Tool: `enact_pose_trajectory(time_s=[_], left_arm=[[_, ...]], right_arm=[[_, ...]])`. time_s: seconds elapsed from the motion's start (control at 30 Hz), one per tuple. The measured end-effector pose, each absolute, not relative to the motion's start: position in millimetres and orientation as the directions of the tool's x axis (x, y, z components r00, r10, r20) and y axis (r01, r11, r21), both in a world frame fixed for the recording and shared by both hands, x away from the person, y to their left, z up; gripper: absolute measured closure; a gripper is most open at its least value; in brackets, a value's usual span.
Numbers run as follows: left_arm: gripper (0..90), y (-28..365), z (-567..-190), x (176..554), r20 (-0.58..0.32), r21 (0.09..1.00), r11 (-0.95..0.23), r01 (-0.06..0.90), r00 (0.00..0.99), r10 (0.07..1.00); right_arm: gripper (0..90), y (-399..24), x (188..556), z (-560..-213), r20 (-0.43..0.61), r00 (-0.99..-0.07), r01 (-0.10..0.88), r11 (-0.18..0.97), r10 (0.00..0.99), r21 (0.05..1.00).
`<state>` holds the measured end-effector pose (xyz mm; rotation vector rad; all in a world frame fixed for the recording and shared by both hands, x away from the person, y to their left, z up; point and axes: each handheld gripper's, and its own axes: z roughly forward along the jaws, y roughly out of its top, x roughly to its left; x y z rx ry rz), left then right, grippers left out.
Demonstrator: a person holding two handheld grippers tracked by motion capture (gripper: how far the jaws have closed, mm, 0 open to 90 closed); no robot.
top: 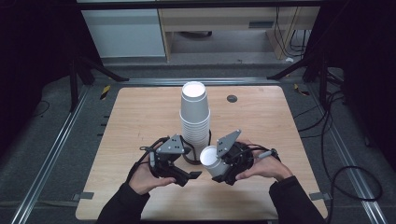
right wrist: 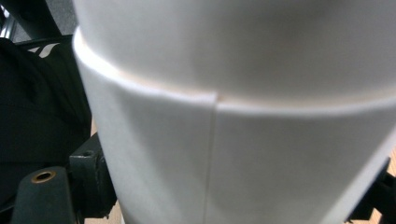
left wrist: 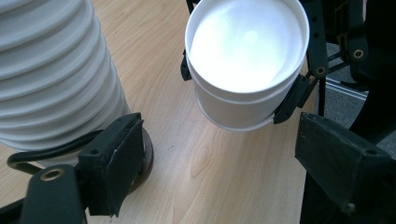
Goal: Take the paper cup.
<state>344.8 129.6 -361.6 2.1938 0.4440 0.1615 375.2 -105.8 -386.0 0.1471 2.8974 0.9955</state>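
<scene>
My right tongs (top: 223, 171) clamp a white paper cup (top: 211, 159) around its wall, the jaws pressed on either side; the cup is tilted, its open mouth turned toward my left tongs. In the right gripper view its smooth matte side sits close up, with a straight vertical seam and a second rim line, so it may be two cups nested; I cannot tell for sure. In the left gripper view the cup (left wrist: 247, 51) is round-mouthed and empty inside, held above the worktop (left wrist: 205, 163).

My left tongs (top: 189, 176) stand open with nothing between the black rubber-faced pads (left wrist: 116, 163), just short of the cup.

Just beside my left tongs rises a tall stack of white cups (top: 194, 116), mouth up, its rolled rims making ribbed rings down the side. It stands upright near the middle of the worktop (top: 140, 121), a pale wood-grain board with rounded corners. A dark cable loops around its foot.
</scene>
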Motion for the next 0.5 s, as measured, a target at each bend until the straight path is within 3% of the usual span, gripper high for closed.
enact_pose_trajectory(time_s=[0.5], left_arm=[[12.8,120.2,-362.5,344.5,-0.041,0.786,-0.569,0.242,0.938,0.343]], right_arm=[[14.8,-96.7,374.8,-387.2,-0.043,-0.995,0.047,0.797,0.091,0.602]])
